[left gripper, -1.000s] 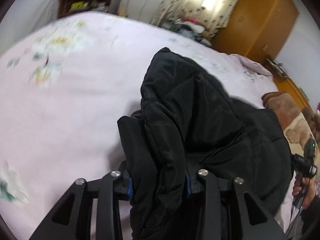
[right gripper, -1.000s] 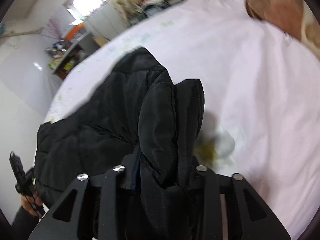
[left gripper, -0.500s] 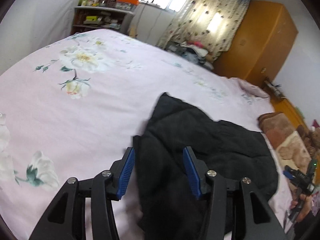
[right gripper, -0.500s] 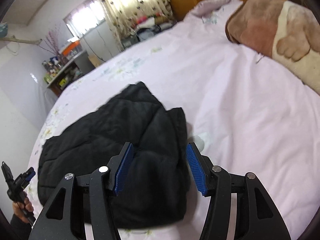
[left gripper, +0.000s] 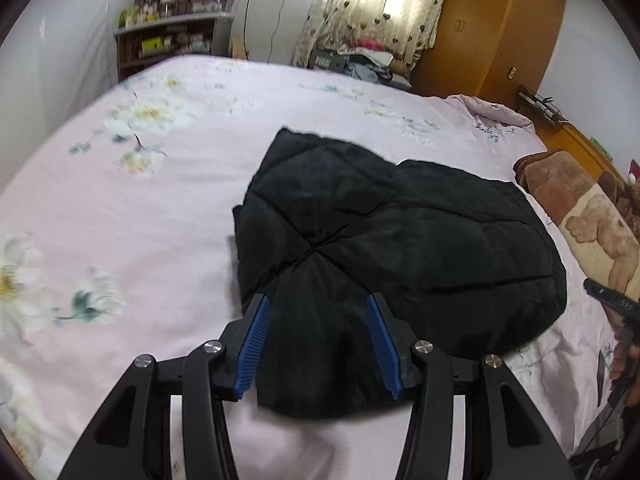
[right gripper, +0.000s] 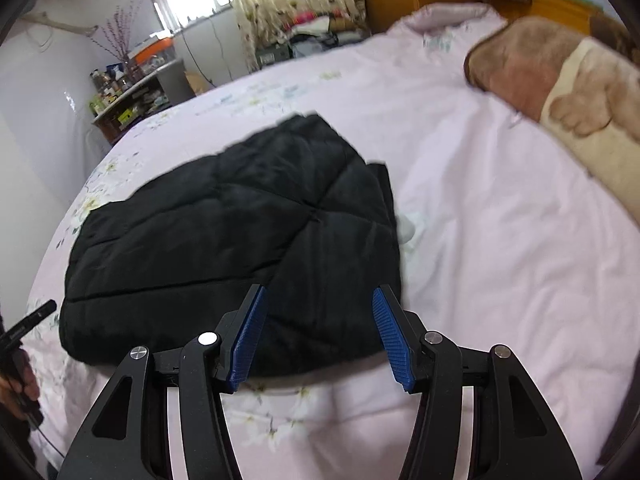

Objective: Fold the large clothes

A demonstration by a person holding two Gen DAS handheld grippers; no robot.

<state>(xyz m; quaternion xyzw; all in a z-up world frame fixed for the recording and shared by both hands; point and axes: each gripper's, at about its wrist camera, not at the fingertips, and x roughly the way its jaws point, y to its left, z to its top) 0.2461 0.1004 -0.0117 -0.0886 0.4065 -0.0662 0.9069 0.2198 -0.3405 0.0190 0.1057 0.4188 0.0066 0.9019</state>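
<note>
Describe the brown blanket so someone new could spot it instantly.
Start from the big bed under its pale pink floral quilt. With the black quilted jacket mid-bed, look to the right edge in the right wrist view. The brown blanket lies there, plush, with a cream teddy-bear panel, unlike the smooth quilt.

No text, label, brand or number can be read in either view. The packages on the shelf [left gripper: 172,40], at about eleven o'clock in the left wrist view, carry coloured patches that may be printed labels, but they are too small and blurred to make out. The black device [left gripper: 612,300] at three o'clock shows a few pale marks, possibly lettering, likewise illegible.
</note>
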